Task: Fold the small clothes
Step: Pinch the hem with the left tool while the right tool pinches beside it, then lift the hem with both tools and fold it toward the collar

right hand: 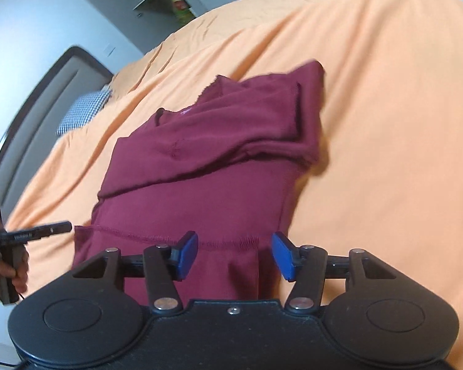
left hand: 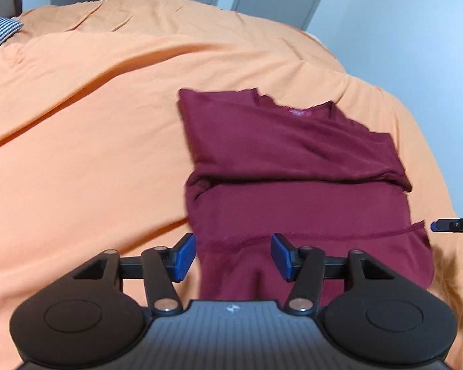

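A dark red top (left hand: 296, 166) lies on an orange bedspread (left hand: 86, 117), toward the bed's right edge as the left camera sees it, its sleeves already folded in across the chest. Its long axis runs straight away from both claws, the neckline at the far end and the hem (left hand: 293, 239) nearest. The left claw (left hand: 233, 257) hangs over the hem's left part, its blue pads (left hand: 185, 257) apart and gripping nothing. The right claw (right hand: 234, 256) hangs over the hem's right part, likewise spread wide and empty. Both sit about equally close to the hem, side by side. The likely next move is to pinch the hem at both spots and carry it toward the neckline
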`<state>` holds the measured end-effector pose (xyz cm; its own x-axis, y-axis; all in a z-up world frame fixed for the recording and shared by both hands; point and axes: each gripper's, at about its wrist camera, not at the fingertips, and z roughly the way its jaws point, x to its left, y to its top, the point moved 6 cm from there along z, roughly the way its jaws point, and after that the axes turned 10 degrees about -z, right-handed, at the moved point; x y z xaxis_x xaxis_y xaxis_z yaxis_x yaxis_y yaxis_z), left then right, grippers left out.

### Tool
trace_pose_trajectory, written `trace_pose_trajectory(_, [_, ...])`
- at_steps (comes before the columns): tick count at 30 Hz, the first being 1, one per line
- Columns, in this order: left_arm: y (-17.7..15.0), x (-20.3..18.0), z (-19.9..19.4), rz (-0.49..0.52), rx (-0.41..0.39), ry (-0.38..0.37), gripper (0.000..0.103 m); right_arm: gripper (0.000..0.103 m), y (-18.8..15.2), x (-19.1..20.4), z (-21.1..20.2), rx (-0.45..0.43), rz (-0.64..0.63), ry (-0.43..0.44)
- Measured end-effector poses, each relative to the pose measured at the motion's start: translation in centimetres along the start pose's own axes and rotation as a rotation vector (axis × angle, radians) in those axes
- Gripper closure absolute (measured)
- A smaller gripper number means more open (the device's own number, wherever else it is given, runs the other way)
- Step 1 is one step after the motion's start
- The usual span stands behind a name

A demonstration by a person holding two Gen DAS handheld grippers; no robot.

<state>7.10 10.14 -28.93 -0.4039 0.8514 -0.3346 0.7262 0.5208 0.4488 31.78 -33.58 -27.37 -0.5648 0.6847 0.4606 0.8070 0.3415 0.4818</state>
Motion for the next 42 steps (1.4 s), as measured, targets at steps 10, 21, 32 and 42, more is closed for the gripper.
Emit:
trace_pose_trajectory(10, [-1.3, 0.7, 1.4, -0.011, 0.060, 0.005, 0.045, 0.059, -0.9, 0.5, 3.3, 0.065, -0.015, 0.014])
trace_pose_trajectory(21, [-0.6, 0.8, 3.7, -0.013, 0.093, 0.010, 0.064, 0.074, -1.1, 1.4, 3.1, 0.076, -0.037, 0.044])
trace_pose_trajectory(32, [-0.3, -0.1, 0.9, 0.006, -0.020, -0.009, 0.087, 0.096, -1.2, 2.2, 3.0, 0.043, -0.064, 0.076])
trace_pose_trajectory(42, [-1.2, -0.6, -2.1, -0.013, -0.088, -0.045, 0.087, 0.096, -0.8, 2.9, 0.3, -0.029, -0.063, 0.160])
